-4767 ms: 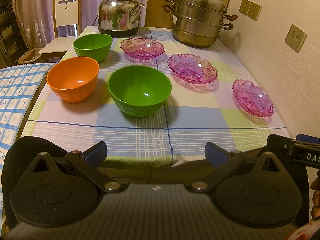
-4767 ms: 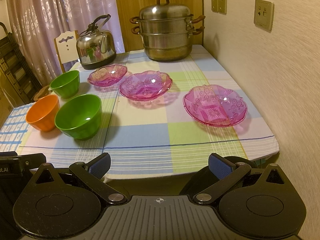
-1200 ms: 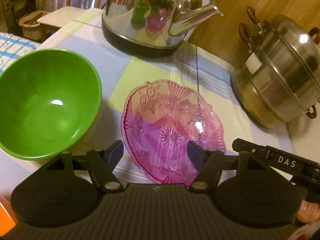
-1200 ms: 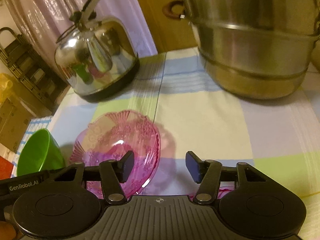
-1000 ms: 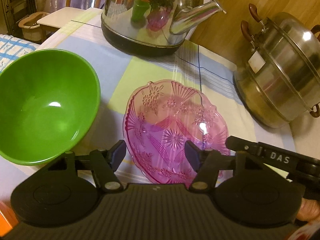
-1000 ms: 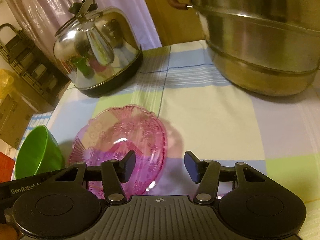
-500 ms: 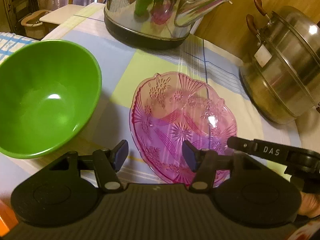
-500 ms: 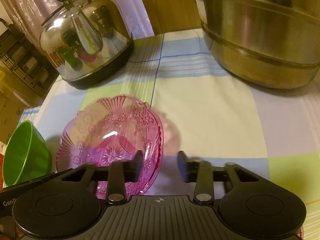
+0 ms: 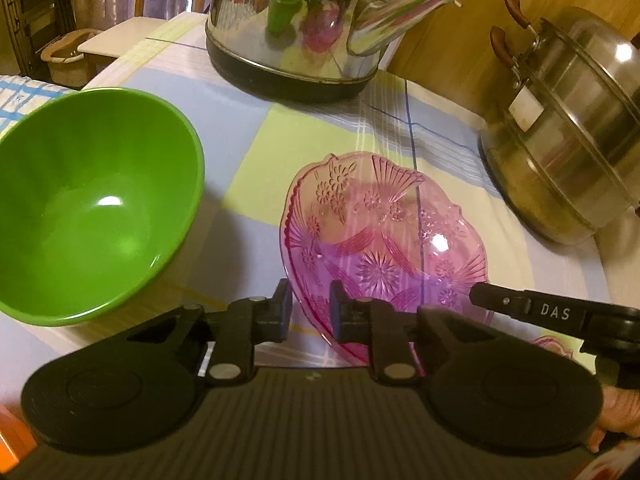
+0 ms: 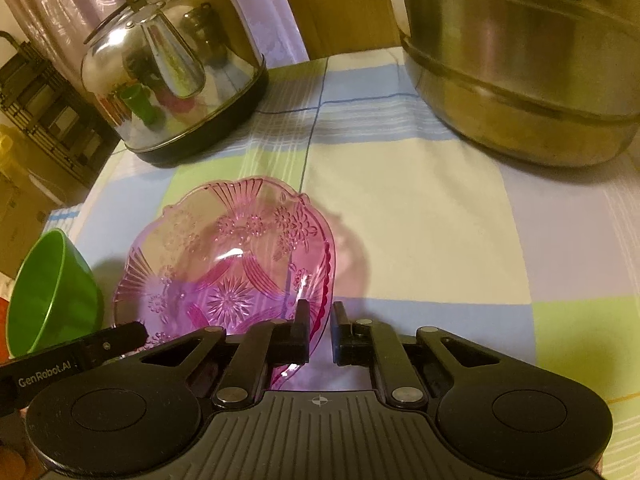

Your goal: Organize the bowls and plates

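Left tongs and right tongs each pinching the pink plate, near rim hidden.

A steel kettle and stacked steamer pot stand on the checked tablecloth.

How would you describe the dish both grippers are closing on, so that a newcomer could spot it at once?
Start at the shiny steel kettle at the far end of the checked tablecloth; just in front of it lies the pink dish, beside a green bowl. Unlike that plain opaque bowl, it is shallow, see-through, scalloped, with pressed flowers.
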`<state>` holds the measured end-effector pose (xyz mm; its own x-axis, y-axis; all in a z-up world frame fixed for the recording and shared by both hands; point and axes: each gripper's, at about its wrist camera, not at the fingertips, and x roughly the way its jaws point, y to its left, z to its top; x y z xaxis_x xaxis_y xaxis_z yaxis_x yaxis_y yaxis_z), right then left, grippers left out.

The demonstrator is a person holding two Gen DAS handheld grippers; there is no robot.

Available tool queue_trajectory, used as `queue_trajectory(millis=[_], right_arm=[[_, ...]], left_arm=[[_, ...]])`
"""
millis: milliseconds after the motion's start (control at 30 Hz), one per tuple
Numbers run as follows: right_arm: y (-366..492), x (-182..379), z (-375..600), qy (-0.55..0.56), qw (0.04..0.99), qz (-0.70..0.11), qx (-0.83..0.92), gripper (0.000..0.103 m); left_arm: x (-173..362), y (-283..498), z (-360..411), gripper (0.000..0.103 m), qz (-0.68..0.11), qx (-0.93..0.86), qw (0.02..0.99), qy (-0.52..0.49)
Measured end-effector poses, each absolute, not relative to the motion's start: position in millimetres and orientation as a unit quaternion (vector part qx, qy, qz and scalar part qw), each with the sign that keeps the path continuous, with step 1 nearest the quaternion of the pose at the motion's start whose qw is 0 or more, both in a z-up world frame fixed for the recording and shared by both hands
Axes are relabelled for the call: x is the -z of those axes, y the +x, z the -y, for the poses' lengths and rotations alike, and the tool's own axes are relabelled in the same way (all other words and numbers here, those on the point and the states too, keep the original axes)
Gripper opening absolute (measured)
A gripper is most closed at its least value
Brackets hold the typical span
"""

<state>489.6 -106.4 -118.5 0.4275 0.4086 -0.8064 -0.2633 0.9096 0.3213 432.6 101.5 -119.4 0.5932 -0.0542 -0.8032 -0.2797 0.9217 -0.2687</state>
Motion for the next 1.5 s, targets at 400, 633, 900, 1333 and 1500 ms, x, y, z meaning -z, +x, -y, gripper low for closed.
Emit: queue_trajectory(millis=[400,633,900,1333,1500], right_arm=[[464,76,123,0.072,0.866,-0.456,-0.195,0.010],[410,29,158,0.090,0.890,-0.417,-0.163,0.010],[324,-17,199,0.092,0.905,-0.392,-0.136,0.010],[189,-31,247,0.132,0.900,-0.406,-0.091,0.011],[146,-26,267,0.146,0.896,-0.413,-0.077,0.011]], left_arm=[[78,412,-90,0.017,-0.405,-0.033,0.896,-0.181],[43,374,-62,0.017,-0.392,0.010,0.903,-0.177],[16,300,-24,0.016,-0.396,0.047,0.901,-0.172],[-16,191,26,0.016,-0.400,0.090,0.903,-0.129],[-10,163,43,0.016,-0.412,0.105,0.898,-0.113]])
